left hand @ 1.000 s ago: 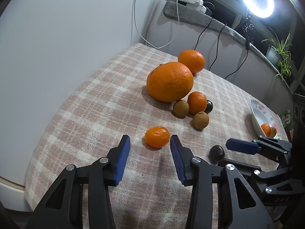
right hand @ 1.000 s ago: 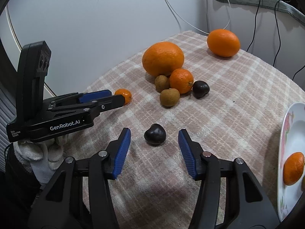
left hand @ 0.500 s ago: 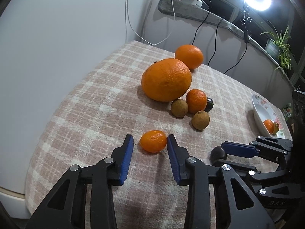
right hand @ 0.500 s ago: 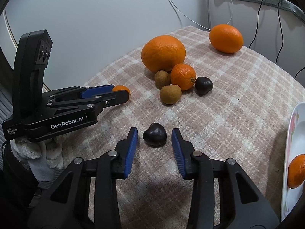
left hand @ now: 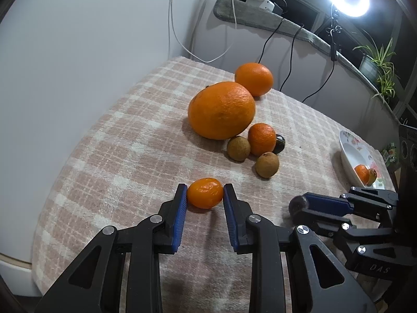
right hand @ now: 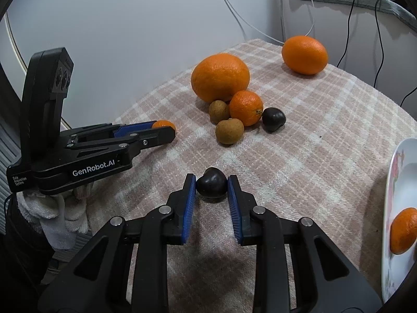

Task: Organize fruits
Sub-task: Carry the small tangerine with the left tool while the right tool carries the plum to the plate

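Left wrist view: left gripper (left hand: 205, 193) has just closed on the small orange (left hand: 205, 192), right gripper (right hand: 211, 184) on the dark fruit (right hand: 211, 184), plate (right hand: 397, 172) rightward.

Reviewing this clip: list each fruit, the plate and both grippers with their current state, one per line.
left gripper: just closed onto the small mandarin, on the cloth.
right gripper: just closed onto the dark chestnut, on the cloth.
large orange: resting, untouched.
far orange: resting alone.
mid mandarin: resting among two brown fruits.
second chestnut: resting.
plate: holds a mandarin.
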Demonstrator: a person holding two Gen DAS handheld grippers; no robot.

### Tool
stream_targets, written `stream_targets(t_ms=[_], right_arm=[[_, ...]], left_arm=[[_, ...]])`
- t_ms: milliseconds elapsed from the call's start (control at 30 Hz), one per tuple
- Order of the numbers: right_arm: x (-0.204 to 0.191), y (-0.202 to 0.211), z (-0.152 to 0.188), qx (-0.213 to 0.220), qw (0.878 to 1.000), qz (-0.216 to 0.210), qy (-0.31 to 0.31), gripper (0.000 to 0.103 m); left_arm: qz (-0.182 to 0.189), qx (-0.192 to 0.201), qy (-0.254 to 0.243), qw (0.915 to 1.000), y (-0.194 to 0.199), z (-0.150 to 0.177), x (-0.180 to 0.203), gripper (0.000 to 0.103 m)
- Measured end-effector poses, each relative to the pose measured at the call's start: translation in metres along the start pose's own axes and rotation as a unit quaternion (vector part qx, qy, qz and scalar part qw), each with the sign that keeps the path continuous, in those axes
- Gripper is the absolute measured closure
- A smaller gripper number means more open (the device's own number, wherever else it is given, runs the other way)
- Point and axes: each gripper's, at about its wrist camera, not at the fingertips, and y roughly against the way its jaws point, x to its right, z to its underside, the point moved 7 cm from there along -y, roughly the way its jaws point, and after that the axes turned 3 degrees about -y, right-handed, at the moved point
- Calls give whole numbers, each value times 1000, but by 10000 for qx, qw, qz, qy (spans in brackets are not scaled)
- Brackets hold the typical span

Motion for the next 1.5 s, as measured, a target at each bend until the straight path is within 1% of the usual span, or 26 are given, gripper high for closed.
stream_targets(t_ms=[300, 533, 700, 1100, 1333, 1500], right_arm=[[18, 25, 0, 265, 9994, 108, -213, 77], [41, 48, 0, 488, 9976, 268, -407, 77], [61, 70, 4, 675, 9952, 457, -548, 77], [112, 116, 12, 1002, 9860, 922, -967, 77], [142, 127, 17, 1060, 9811, 1115, -1175, 77], [159, 131, 21, 1064, 9790, 1179, -1278, 77]], left_arm=[[256, 90, -141, 9995, 6, -9, 26, 77], [502, 139, -365, 9980, 6, -18, 57, 77], [700, 152, -532, 9960, 1, -23, 82, 77], [1161, 129, -1046, 9876, -11, -32, 151, 77], [1355, 73, -1347, 9816, -20, -34, 190, 77], [1425, 13, -1488, 9785, -28, -34, 208, 77]])
